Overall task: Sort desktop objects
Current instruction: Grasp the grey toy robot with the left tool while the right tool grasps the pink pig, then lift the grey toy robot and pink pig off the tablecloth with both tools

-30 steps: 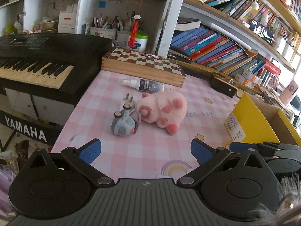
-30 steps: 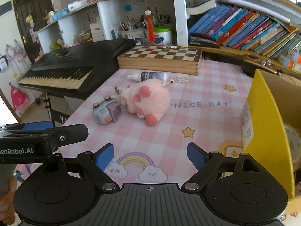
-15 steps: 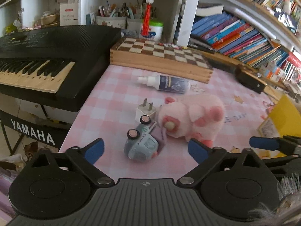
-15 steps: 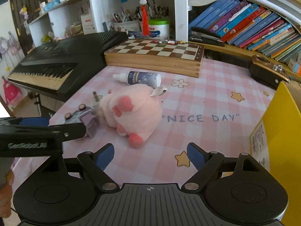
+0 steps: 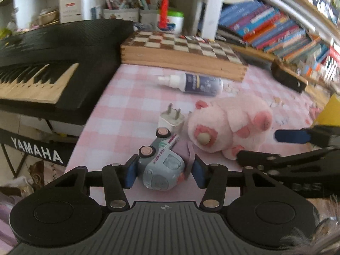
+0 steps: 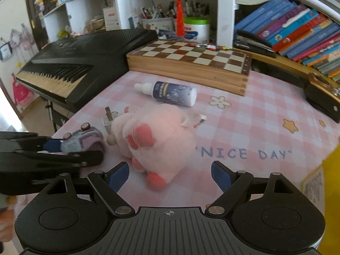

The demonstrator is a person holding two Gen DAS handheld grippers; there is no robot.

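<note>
1. Left gripper (image 5: pixel 164 173): jaws just closed in; blue pads on both flanks of small grey-blue hard plastic toy truck (image 5: pixel 163 170), on its side at near edge of pink checked tablecloth (image 5: pixel 131 106).
2. Truck prob. light, rigid, smooth; hold mid-body, not wheels.
3. Right gripper (image 6: pixel 170 176): wide, empty, near soft pink plush toy (image 6: pixel 157 136); squashy, so grab deep.

We see a pink plush toy (image 6: pixel 157 136), a grey-blue toy car (image 5: pixel 162 167), a pink checked tablecloth (image 6: pixel 244 127) and a brown-and-cream chessboard (image 6: pixel 191 57).
</note>
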